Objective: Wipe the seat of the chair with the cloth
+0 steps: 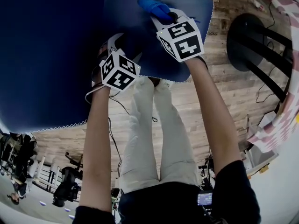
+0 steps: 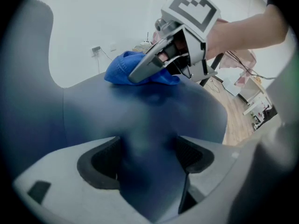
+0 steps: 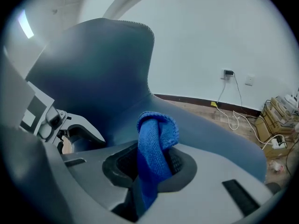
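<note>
The chair is dark blue, with its seat [image 1: 182, 8] at the top of the head view and its tall backrest [image 1: 46, 55] to the left. My right gripper [image 1: 162, 14] is shut on a bright blue cloth [image 1: 154, 6] and holds it down on the seat. In the right gripper view the cloth [image 3: 156, 139] bunches up between the jaws of that gripper [image 3: 152, 164]. My left gripper [image 2: 147, 155] is open and low over the seat [image 2: 154, 115], nothing between its jaws. From there the right gripper [image 2: 159, 64] and cloth [image 2: 124, 69] lie just ahead.
A black round base with spokes [image 1: 254, 41] stands on the wooden floor [image 1: 224, 87] to the right. A checkered cloth [image 1: 280, 120] hangs at the far right. Cables [image 3: 233, 115] run from a wall socket [image 3: 228, 73]. The person's legs [image 1: 159, 134] stand just before the seat.
</note>
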A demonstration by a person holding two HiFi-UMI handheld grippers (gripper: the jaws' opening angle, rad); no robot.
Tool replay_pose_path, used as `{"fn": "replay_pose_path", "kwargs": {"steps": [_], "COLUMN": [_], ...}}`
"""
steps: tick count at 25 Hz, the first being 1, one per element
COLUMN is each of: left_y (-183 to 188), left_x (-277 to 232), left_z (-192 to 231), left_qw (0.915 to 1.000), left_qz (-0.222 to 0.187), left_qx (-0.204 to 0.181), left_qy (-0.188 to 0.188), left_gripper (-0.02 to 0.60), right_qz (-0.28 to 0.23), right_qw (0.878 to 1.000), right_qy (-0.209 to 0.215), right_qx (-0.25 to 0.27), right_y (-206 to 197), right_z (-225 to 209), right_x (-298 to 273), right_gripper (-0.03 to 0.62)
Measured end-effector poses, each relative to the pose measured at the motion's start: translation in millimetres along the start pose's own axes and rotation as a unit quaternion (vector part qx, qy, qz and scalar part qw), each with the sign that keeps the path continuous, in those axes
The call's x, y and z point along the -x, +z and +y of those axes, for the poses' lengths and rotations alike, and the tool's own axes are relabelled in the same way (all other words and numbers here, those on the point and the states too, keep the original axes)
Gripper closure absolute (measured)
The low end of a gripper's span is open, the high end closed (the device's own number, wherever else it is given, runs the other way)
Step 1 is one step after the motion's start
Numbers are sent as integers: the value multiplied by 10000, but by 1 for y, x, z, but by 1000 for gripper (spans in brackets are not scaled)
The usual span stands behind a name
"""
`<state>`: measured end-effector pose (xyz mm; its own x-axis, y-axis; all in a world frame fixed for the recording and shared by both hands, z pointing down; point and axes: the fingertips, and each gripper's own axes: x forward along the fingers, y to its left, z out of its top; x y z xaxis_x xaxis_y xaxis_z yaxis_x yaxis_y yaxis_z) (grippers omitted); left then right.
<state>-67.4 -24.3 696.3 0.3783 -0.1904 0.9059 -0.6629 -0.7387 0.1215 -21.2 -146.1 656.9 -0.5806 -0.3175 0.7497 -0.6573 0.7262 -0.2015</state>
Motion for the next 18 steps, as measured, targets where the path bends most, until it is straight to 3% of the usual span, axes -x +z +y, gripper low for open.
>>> {"fn": "replay_pose_path", "kwargs": {"steps": [18], "left_y": [1], "left_x": [2], "left_z": [3], "left_qw": [10000], "left_qz": [-56], "left_qx": [-10], "left_qy": [24], "left_gripper": [213], "right_qz": [-117], "right_qw": [9974], "right_qy": [711], "right_qx": [43], "right_y": [38], "right_z": [64], "right_x": [-45], "right_gripper": [534]}}
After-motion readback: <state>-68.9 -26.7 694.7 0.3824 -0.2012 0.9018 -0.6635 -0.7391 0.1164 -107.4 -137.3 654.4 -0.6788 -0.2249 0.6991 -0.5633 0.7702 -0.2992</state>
